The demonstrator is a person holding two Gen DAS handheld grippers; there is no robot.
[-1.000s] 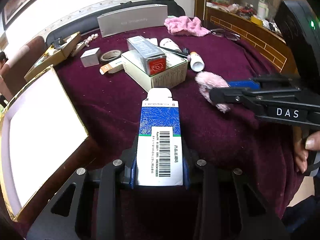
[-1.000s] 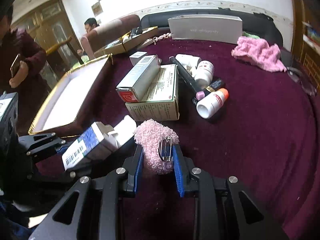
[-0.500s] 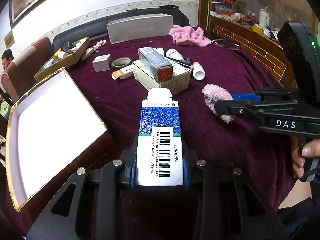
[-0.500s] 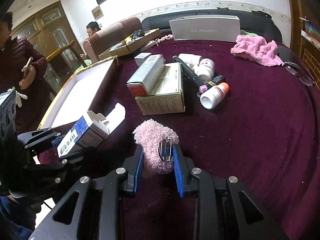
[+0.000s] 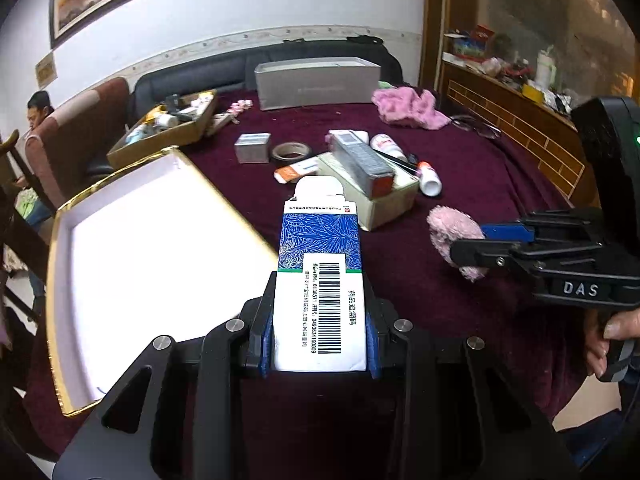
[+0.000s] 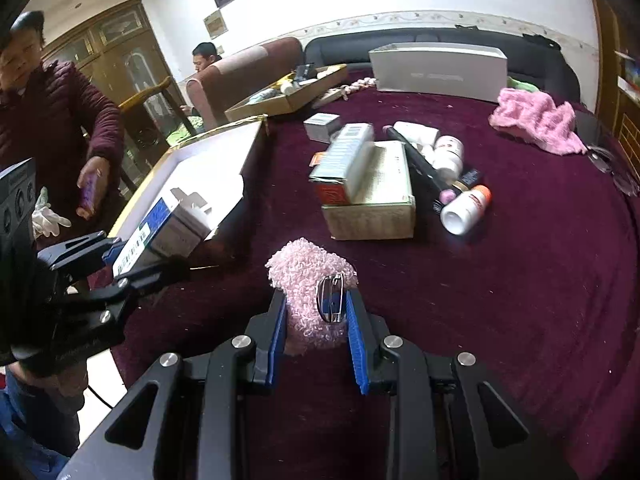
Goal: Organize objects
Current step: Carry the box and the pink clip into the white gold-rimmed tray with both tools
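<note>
The left hand-held gripper [image 5: 320,340] is clenched on a blue-and-white carton [image 5: 320,280], barcode up in its own view; only the right view shows the open end flap beside the white tray [image 6: 208,160]. The right hand-held gripper [image 6: 316,320] clamps a pink puff [image 6: 312,292] above the counter [image 6: 520,280]; its metal clip shows only there.

- The left tongs [image 5: 320,344] clamp a blue-and-white carton [image 5: 320,280], barcode face up, its top flap open.
- Left of the carton lies an open gold-edged tray [image 5: 68,280] with a white inside, on the dark red table [image 5: 500,184].
- At right, the right tongs [image 5: 468,248] pinch a fluffy pink puff [image 5: 448,224] above the cloth.
- Beyond the carton, a grey box [image 5: 360,164] rests on a beige box [image 5: 388,204]; a white bottle [image 5: 430,178] lies beside them.
- A pink cloth [image 5: 408,106] lies near the far edge.
</note>
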